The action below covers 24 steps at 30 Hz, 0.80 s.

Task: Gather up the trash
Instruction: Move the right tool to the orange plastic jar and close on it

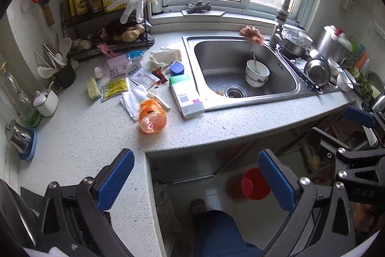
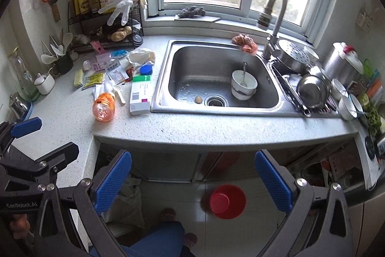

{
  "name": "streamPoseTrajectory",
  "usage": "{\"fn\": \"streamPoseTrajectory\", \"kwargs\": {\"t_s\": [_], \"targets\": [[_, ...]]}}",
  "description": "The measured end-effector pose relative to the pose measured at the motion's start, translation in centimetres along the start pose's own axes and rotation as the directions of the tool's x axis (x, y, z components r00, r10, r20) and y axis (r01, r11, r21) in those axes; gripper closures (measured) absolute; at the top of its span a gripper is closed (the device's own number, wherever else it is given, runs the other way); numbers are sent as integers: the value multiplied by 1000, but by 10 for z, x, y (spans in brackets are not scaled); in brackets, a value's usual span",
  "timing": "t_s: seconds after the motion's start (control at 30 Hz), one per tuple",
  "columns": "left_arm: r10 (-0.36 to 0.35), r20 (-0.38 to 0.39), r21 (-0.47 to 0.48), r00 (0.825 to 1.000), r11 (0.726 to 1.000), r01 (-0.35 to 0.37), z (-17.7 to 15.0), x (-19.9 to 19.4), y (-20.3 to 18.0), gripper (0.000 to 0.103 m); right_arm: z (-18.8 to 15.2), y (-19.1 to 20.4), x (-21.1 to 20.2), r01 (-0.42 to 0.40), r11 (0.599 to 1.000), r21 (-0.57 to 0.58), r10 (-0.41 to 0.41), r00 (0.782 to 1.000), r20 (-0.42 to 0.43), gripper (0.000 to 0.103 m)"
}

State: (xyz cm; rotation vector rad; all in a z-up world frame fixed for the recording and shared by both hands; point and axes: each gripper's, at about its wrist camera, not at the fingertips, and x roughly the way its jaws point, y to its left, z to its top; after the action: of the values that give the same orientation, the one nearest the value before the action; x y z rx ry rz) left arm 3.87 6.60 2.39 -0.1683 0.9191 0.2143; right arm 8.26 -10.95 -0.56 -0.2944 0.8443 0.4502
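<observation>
Trash (image 1: 142,78) lies scattered on the counter (image 1: 79,136) ahead of the left claw (image 1: 196,181): an orange bottle (image 1: 152,116) on its side, a white box (image 1: 186,94), wrappers and tissues. Both claws gape wide and hold nothing. Ahead of the right claw (image 2: 192,182), the sink (image 2: 216,78) holds stacked bowls (image 2: 243,84) with a spoon. Below it, a red bucket (image 2: 226,201) stands on the floor.

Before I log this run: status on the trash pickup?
Left gripper, right gripper open, empty. Orange bottle lying on counter, untouched. Nothing blocking.
</observation>
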Motion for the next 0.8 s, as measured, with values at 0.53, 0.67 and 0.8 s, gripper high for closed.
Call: {"fn": "streamPoseTrajectory", "kwargs": {"t_s": [0.53,0.67,0.8], "targets": [[228,-77,-260,971,935,-240,53,59,140,0,118,106,113,-275,917,-290,261,961,-86,0],[225,-143,-307,964,916,-259,43,79,166,0,124,131,138,-316,892,-323,282,948,-147,0],[233,-198,-328,952,899,-288,32,94,184,0,124,152,162,-349,873,-341,279,930,-237,0]]}}
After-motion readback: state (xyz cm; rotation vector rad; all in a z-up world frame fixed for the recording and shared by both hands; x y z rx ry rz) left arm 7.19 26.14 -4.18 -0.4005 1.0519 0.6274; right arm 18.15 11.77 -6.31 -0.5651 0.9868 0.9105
